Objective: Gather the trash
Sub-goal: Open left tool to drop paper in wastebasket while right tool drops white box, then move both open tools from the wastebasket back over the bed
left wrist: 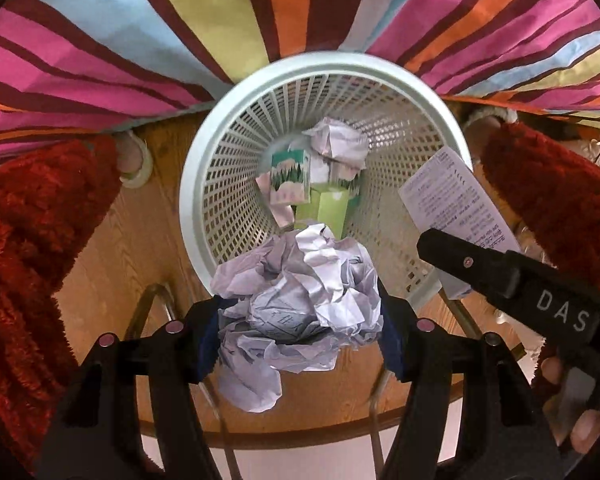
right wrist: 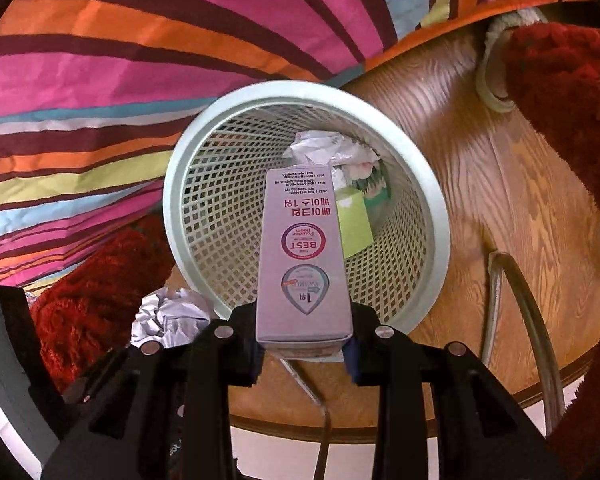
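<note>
Crumpled paper (left wrist: 300,312), nearest your left-wrist lens, sits between the pads of your left gripper (left wrist: 300,338), which pinches it loosely above the near rim of the white mesh basket (left wrist: 204,168). Your right gripper (right wrist: 305,354) is pressed tight on the base of a slim printed carton (right wrist: 302,256), whose far end reaches over the basket's mouth. Inside the basket lie earlier discards: a paper ball (left wrist: 336,142) and small green boxes (left wrist: 292,178). The basket stands on a wooden floor (right wrist: 480,184), against a striped cloth (left wrist: 100,60). Risk one: the paper hangs over the rim, not the opening, so releasing here may drop it outside. Risk two: the carton's overhanging length could strike the rim and tip the light basket.
</note>
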Tool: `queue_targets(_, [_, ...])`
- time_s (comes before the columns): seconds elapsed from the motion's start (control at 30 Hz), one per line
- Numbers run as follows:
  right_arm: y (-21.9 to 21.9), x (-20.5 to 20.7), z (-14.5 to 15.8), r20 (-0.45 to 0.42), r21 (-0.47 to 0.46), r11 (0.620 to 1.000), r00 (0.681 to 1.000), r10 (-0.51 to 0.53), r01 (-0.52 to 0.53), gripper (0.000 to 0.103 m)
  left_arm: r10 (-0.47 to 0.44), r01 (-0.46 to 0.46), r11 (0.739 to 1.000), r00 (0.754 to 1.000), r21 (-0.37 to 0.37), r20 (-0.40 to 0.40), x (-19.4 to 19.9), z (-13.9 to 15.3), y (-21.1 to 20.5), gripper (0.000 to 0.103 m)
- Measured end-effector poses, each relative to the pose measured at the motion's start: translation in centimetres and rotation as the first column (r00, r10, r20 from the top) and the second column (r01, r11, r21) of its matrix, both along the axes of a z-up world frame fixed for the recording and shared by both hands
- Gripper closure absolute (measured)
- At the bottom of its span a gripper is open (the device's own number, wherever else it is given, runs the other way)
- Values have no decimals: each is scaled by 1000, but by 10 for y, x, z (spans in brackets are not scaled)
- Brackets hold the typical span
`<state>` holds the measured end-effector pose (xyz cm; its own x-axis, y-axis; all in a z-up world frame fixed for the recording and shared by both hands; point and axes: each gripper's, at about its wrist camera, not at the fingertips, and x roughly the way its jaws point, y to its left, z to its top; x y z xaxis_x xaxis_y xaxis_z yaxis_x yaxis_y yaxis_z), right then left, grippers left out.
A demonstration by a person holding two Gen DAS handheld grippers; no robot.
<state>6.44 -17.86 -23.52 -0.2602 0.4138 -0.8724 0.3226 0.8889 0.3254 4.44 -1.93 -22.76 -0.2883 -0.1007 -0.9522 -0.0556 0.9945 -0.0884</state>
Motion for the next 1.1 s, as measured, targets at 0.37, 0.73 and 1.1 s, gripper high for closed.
queue_targets(0.37, [2, 1, -4, -6, 0, 1000, 1000, 18, -18, 24, 23, -22, 1000, 999, 13, -32, -3, -9, 3, 21])
queue_targets(0.73, [-1, -1, 8, 32, -18, 1000, 999, 6, -5, 24, 37, -39, 999, 998, 35, 50, -3, 11, 6, 21])
queue_targets(1.1, [-9, -3, 57, 211, -38, 999, 977, 4, 4, 17, 17, -37, 996, 968, 78, 249, -3, 61, 10, 15])
